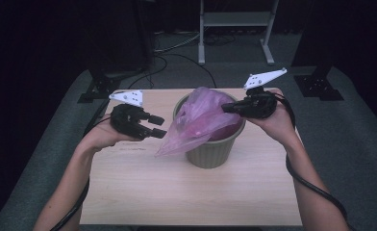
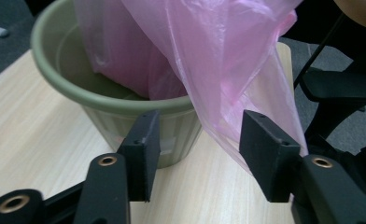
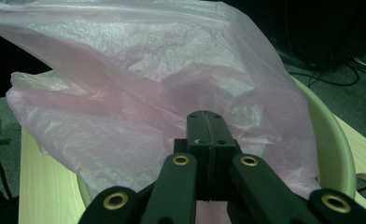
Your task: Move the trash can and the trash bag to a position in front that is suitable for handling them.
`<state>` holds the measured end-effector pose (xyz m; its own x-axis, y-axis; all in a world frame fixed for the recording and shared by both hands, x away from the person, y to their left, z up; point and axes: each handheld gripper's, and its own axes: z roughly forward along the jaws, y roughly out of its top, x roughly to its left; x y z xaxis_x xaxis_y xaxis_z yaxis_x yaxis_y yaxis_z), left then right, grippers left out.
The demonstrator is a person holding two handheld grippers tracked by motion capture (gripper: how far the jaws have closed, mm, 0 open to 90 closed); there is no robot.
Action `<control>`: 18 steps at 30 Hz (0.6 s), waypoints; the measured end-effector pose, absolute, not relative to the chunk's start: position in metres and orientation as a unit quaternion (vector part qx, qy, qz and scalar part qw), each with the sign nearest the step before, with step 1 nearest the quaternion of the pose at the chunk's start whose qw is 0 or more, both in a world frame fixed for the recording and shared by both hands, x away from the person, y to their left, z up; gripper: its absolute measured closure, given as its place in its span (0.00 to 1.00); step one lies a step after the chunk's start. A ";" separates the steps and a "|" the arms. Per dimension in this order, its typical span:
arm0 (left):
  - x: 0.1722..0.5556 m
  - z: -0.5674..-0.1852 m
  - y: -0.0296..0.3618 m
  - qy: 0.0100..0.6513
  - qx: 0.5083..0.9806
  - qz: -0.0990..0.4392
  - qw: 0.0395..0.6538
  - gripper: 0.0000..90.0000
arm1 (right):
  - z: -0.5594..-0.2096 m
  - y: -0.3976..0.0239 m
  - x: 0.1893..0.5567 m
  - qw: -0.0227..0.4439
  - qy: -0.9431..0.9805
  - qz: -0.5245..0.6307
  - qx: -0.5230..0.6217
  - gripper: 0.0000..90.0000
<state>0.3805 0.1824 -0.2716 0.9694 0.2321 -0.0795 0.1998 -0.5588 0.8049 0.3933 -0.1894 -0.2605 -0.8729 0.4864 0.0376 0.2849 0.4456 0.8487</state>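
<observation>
Left gripper view: pot's [image 2: 125, 100] ribbed wall

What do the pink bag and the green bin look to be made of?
Pink bag: thin translucent plastic film, by its crinkles and the bin showing through. Green bin: probably moulded plastic, matte, with a ribbed wall and rolled rim.
</observation>
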 end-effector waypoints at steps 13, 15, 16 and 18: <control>0.382 -0.280 0.165 0.095 0.893 -0.002 0.439 0.69 | -0.262 -0.202 0.390 0.106 0.835 0.487 0.234 1.00; 0.382 -0.280 0.162 0.098 0.896 0.003 0.433 0.76 | -0.263 -0.201 0.390 0.104 0.835 0.489 0.231 1.00; 0.382 -0.280 0.162 0.099 0.896 0.004 0.433 0.79 | -0.263 -0.200 0.390 0.104 0.835 0.489 0.230 1.00; 0.383 -0.280 0.160 0.093 0.899 0.009 0.428 0.89 | -0.263 -0.199 0.390 0.103 0.836 0.488 0.228 1.00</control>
